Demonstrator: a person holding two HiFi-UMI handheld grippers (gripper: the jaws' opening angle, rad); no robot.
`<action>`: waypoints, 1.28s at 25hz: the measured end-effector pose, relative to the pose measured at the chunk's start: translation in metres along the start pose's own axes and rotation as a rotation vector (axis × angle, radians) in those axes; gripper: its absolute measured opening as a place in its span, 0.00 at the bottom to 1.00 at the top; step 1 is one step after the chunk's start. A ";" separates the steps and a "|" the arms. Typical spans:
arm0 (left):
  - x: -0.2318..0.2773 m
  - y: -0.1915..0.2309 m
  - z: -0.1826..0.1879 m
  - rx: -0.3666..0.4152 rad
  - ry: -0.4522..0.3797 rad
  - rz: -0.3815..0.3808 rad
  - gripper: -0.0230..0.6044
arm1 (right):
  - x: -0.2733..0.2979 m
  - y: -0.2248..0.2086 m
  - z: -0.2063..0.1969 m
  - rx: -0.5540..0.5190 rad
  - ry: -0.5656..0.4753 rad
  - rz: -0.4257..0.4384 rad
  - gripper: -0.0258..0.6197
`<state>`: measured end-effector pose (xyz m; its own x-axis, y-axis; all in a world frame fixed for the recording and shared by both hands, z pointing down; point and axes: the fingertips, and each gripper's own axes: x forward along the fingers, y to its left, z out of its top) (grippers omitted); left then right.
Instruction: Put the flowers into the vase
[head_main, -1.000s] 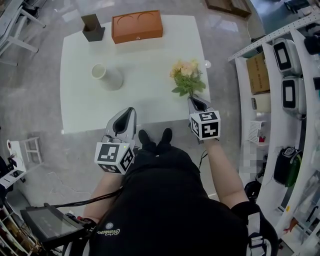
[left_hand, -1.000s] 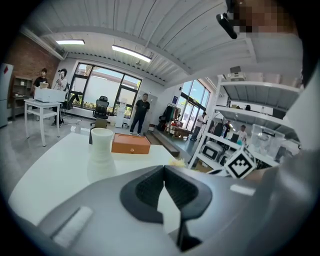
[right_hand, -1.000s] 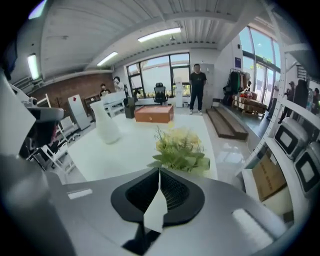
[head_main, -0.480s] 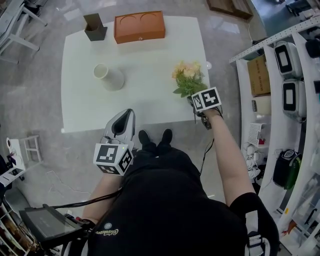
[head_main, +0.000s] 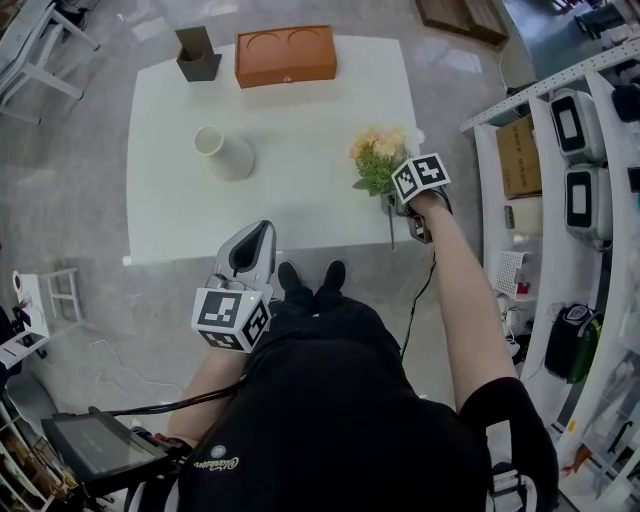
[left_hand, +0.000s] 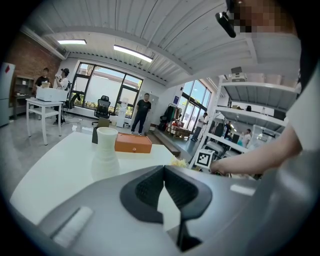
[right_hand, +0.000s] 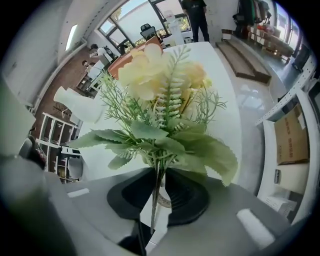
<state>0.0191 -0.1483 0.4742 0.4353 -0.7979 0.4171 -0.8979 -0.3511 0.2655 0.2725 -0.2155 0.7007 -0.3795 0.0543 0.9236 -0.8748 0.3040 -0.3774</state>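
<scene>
Right gripper view shows the right gripper (right_hand: 159, 172), which tipped down over the flowers (right_hand: 160, 95) in the last second. Its jaws have just been closing and now pinch the stems at the table's (head_main: 300, 120) right edge. Lifting toward the vase (head_main: 222, 153), upper left, seems next. The left gripper (left_hand: 164, 170) waits with jaws together, empty.

Bright daylight, soft shadows, fisheye-warped edges.

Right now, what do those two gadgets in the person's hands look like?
The left gripper and right gripper are grey shells ending in black ribbed jaws, each bearing a white cube with black square markers. A black cable trails from the right one. The person wears a black short-sleeved top.
</scene>
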 end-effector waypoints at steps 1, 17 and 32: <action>-0.001 0.001 -0.001 -0.001 0.000 0.002 0.05 | 0.000 0.000 0.000 0.002 -0.004 0.004 0.14; -0.001 -0.001 0.002 0.018 -0.011 -0.011 0.05 | -0.022 -0.002 0.016 -0.026 -0.174 -0.057 0.09; -0.010 -0.002 0.026 0.027 -0.084 0.009 0.05 | -0.225 0.116 0.041 -0.256 -1.228 -0.130 0.08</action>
<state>0.0149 -0.1526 0.4467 0.4208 -0.8392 0.3446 -0.9039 -0.3557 0.2376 0.2437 -0.2314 0.4462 -0.4447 -0.8657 0.2296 -0.8954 0.4234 -0.1380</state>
